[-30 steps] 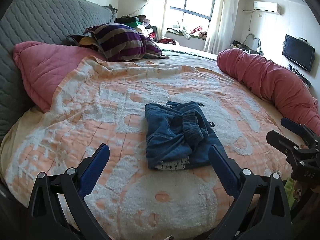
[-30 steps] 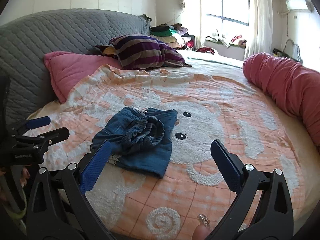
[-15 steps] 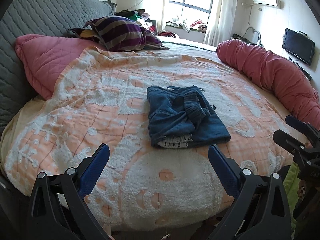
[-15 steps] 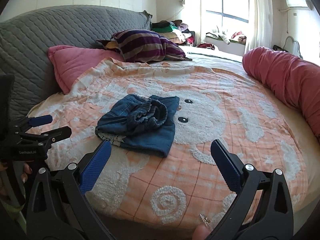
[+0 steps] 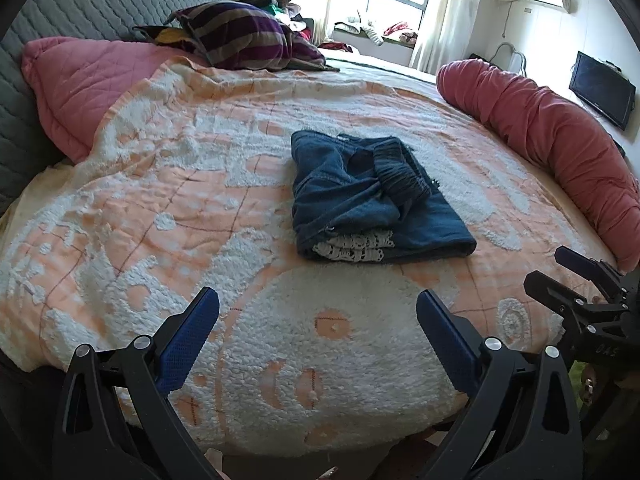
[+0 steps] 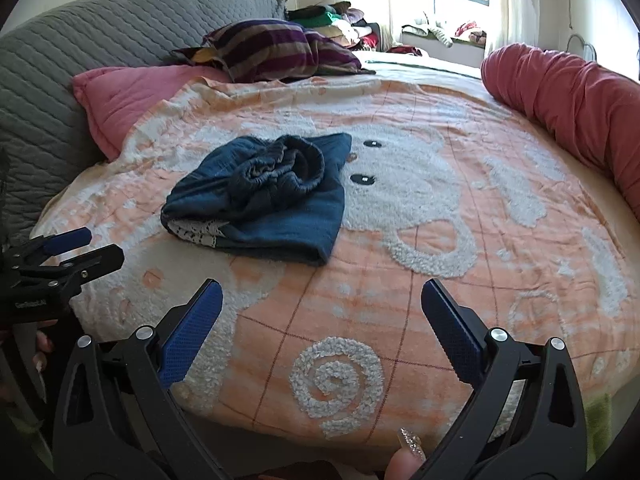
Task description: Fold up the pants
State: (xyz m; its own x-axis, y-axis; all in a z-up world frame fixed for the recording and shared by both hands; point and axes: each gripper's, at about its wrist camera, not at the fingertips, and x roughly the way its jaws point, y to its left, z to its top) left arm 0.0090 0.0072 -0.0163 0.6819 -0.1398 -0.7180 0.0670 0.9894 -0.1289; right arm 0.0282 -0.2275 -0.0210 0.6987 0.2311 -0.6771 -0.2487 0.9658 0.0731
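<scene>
A pair of blue denim pants (image 5: 368, 196) lies folded into a small bundle on the orange and white blanket (image 5: 160, 208), with its ribbed waistband on top and white lace trim at the near edge. It also shows in the right wrist view (image 6: 272, 196). My left gripper (image 5: 318, 320) is open and empty, held back near the bed's front edge, well short of the pants. My right gripper (image 6: 322, 312) is open and empty, also near the front edge, to the right of the pants. Each gripper shows at the side of the other's view.
A pink pillow (image 5: 88, 80) and a striped purple pillow (image 5: 240, 36) lie at the grey headboard (image 5: 80, 4). A long red bolster (image 5: 552, 140) runs along the right side. A window, an air conditioner and a wall TV (image 5: 602, 88) are at the back.
Both grippers have drawn back from the pants toward the front edge of the bed. The pants lie where they were, untouched.
</scene>
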